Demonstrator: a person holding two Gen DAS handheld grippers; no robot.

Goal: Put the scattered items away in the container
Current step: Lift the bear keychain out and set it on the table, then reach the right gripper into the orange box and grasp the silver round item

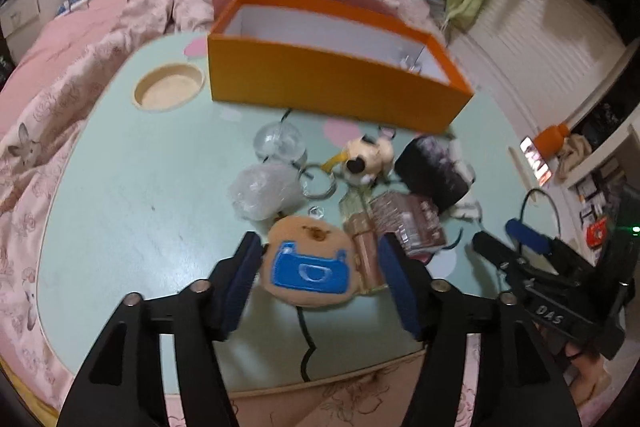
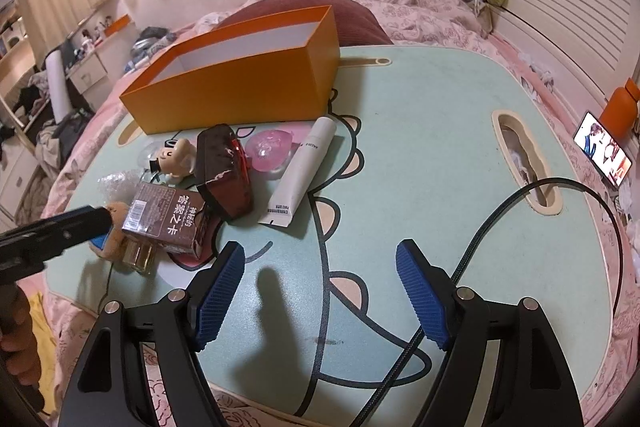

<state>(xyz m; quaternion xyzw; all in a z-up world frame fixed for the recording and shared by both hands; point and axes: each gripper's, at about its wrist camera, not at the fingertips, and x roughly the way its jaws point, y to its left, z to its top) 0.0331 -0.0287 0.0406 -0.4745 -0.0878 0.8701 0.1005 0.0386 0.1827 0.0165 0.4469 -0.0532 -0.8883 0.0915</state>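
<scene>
L gripper (image 1: 316, 259) jaws open astride plush pouch (image 1: 308, 269) | table (image 2: 420, 147) right half free

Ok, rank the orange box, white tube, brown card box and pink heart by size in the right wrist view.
1. orange box
2. white tube and brown card box: look about alike, and the card box is nearer the camera, so no ranking.
3. pink heart, partly hidden.

Box (image 1: 320, 83): orange outside, white inside. Table (image 2: 420, 147): pale mint with pink spots and a black-outlined cartoon print. Plush (image 1: 308, 267) between the left pads (image 1: 240, 279): tan with a blue patch. Pads: dark blue, ribbed. Tube (image 2: 300, 175) ahead of the right gripper (image 2: 320, 291): white. Carton (image 2: 168, 219): brown. Bedding (image 1: 60, 99): pink, rose-patterned.
</scene>
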